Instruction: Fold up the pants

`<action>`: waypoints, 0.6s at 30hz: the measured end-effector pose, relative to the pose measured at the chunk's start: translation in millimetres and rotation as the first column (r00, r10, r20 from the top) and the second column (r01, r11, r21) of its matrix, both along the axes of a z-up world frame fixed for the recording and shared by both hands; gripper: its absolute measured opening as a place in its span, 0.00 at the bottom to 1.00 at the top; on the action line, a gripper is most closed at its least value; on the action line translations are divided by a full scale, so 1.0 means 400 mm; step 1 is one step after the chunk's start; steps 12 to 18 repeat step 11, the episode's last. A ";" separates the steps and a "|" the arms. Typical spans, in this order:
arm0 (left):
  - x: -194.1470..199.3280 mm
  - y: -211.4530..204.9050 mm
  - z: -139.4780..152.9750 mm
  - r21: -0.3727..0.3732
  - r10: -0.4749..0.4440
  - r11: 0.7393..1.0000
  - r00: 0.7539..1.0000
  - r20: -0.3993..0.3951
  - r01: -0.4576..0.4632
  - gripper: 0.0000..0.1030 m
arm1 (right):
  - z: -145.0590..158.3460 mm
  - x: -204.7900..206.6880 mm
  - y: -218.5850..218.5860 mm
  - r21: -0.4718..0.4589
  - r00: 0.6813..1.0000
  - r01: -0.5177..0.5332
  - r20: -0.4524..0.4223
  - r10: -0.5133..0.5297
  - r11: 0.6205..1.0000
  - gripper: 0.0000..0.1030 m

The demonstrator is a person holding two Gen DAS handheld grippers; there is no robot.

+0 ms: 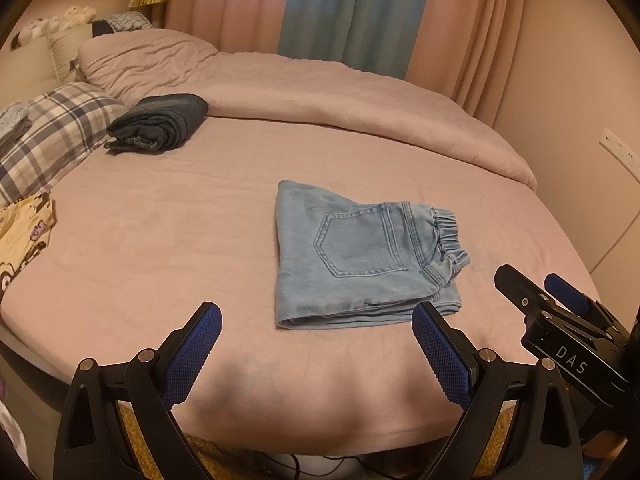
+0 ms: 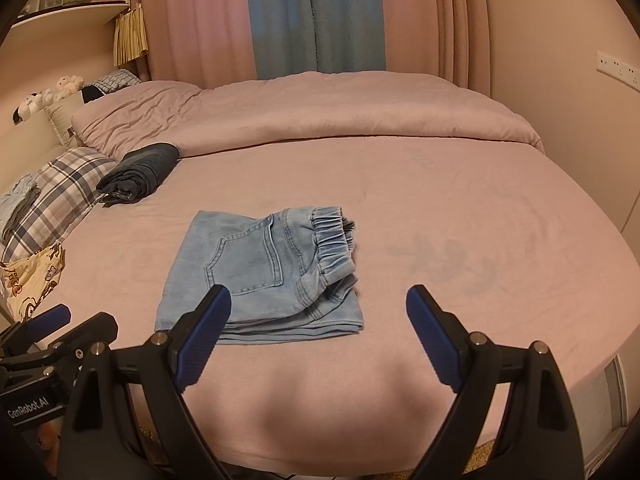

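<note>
Light blue denim pants [image 1: 360, 260] lie folded into a compact rectangle on the pink bed sheet [image 1: 160, 240], back pocket up, elastic waistband at the right. They also show in the right wrist view [image 2: 256, 276]. My left gripper [image 1: 316, 316] is open and empty, held above the near edge of the bed just in front of the pants. My right gripper [image 2: 318, 300] is open and empty too, above the pants' near right corner. The right gripper's body shows at the right of the left wrist view [image 1: 560, 320].
A folded dark garment [image 1: 160, 124] lies at the far left by a plaid pillow [image 1: 56, 132]. A yellow printed cloth [image 1: 24, 236] lies at the left edge. A pink duvet [image 1: 320, 92] is bunched along the back. Curtains and a wall stand behind the bed.
</note>
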State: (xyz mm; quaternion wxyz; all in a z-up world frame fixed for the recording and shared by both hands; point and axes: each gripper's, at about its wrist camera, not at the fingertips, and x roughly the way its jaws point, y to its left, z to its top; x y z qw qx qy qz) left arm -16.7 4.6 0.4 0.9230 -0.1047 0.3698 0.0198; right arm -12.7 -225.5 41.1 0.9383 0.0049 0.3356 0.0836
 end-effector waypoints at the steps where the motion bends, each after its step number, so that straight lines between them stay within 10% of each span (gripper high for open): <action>1: -0.001 -0.001 0.000 0.000 0.000 1.000 1.000 0.001 0.000 0.93 | 0.000 0.000 0.000 0.000 1.000 0.000 0.000 0.000 1.000 0.88; 18: -0.006 -0.007 0.003 0.004 0.001 1.000 1.000 0.005 -0.001 0.93 | -0.005 -0.001 -0.004 -0.002 1.000 0.003 -0.002 -0.003 1.000 0.88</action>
